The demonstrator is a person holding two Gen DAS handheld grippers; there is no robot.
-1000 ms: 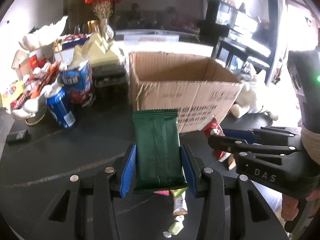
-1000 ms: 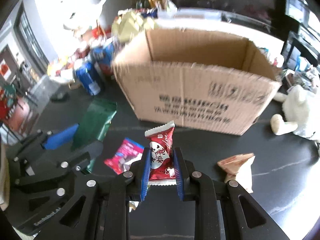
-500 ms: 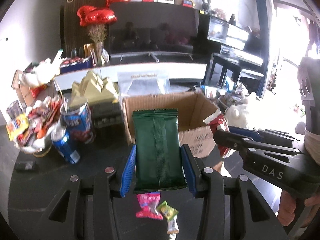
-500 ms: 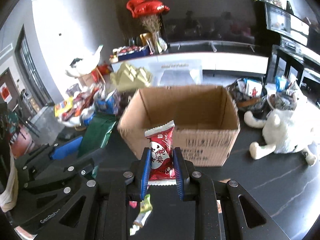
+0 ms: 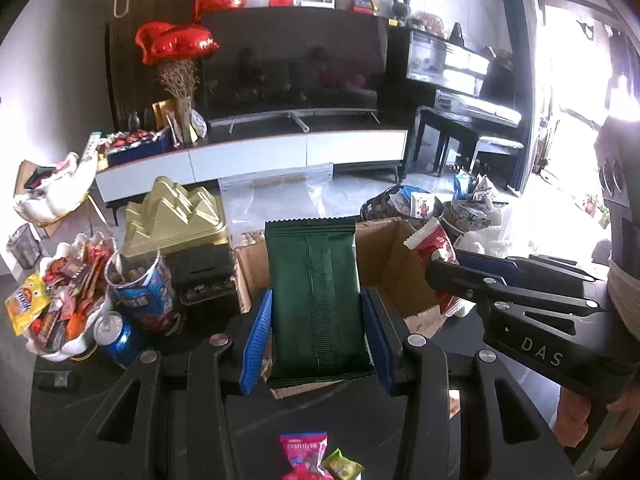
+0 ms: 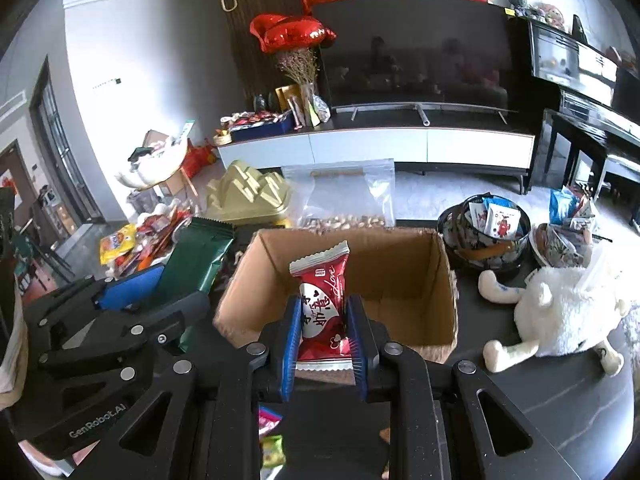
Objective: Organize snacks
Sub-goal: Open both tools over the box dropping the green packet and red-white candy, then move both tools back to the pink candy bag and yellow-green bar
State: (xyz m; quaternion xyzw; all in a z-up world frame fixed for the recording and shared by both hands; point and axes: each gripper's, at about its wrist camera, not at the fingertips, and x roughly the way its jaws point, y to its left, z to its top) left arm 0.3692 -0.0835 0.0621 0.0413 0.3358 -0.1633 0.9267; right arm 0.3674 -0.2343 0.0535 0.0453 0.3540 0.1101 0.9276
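My left gripper (image 5: 316, 332) is shut on a dark green snack packet (image 5: 316, 296), held upright above the near wall of an open cardboard box (image 5: 404, 264). In the right wrist view my right gripper (image 6: 323, 332) is shut on a red candy packet (image 6: 324, 300) over the same box (image 6: 400, 272), whose inside looks bare. Each view shows the other gripper beside it: the right gripper (image 5: 448, 268) with the red packet (image 5: 432, 244), and the left gripper (image 6: 132, 292) with the green packet (image 6: 196, 256). A pink packet (image 5: 304, 452) and a small green packet (image 5: 340, 466) lie on the dark table below.
Left of the box stand a blue snack tin (image 5: 140, 292), a blue can (image 5: 116, 336), a white dish of snacks (image 5: 60, 304) and a gold box (image 5: 176, 220). A white plush toy (image 6: 560, 308) and a dark basket of packets (image 6: 484, 224) sit to the right.
Both grippers have risen with their packets and come closer to the box; the view now looks down into its open top, and the loose packets on the table lie lower in view.
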